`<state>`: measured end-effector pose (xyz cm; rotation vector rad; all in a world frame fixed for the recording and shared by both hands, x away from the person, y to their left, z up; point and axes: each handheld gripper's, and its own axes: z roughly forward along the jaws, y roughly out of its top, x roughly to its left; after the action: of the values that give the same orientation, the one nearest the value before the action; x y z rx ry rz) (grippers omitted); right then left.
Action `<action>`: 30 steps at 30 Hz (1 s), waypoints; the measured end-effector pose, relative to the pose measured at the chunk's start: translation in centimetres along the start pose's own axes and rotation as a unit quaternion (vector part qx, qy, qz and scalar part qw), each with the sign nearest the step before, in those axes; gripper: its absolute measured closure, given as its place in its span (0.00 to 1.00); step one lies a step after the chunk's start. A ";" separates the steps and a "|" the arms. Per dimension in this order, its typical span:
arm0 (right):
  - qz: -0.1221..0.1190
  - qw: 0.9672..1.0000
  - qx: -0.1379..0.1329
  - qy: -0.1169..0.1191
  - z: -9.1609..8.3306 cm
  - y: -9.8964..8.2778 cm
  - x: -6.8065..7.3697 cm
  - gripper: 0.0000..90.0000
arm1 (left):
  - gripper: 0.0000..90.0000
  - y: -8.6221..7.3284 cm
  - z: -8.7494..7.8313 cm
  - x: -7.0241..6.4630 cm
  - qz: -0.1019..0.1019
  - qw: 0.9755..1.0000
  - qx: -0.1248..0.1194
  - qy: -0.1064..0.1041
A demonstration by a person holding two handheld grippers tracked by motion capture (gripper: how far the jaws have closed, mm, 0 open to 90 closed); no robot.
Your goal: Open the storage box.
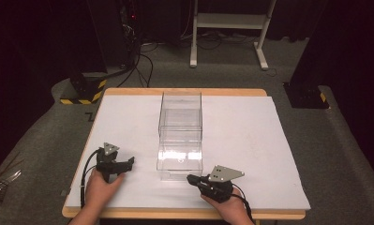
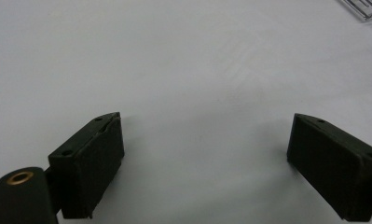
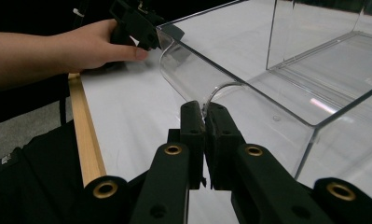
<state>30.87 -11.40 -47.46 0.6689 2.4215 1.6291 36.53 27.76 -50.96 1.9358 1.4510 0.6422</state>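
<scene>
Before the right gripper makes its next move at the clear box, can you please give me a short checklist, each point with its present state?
1. Right gripper jaws shut, tips at the front wall of the clear plastic box: ok.
2. Whether the tips pinch the wall or only touch it: cannot tell.
3. Left gripper jaws open with nothing between them: ok.
4. Left gripper apart from the box, resting on the white table cover: ok.
5. Box upright on the cover: ok.
6. Box holds nothing visible: ok.
</scene>
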 end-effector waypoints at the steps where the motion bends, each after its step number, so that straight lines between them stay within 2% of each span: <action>1: 0.001 1.000 -0.002 0.001 0.0 -0.1 0.1 0.96 | 0.12 0.0 0.0 0.0 0.000 1.000 0.000 0.000; 12: 0.001 1.000 -0.010 0.005 -0.2 -0.4 0.3 0.94 | 0.12 0.0 0.0 0.0 0.001 1.000 0.001 0.000; 17: 0.001 1.000 -0.028 -0.005 -0.8 -0.1 0.2 0.86 | 0.12 0.0 0.0 0.0 0.000 1.000 0.000 0.000; 25: -0.004 0.999 -0.049 -0.015 -1.9 0.3 0.3 0.85 | 0.12 0.0 0.0 0.0 0.001 1.000 0.001 0.000; 26: -0.006 0.998 -0.060 -0.020 -2.1 0.6 0.3 0.83 | 0.12 0.0 0.0 0.0 0.001 1.000 0.001 0.000; 30: -0.009 0.997 -0.075 -0.032 -2.5 1.1 0.1 0.80 | 0.12 0.0 0.0 0.0 -0.001 1.000 0.000 0.000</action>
<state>30.19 -13.08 -45.48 0.6609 2.2275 1.7334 36.54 27.77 -50.97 1.9347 1.4517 0.6412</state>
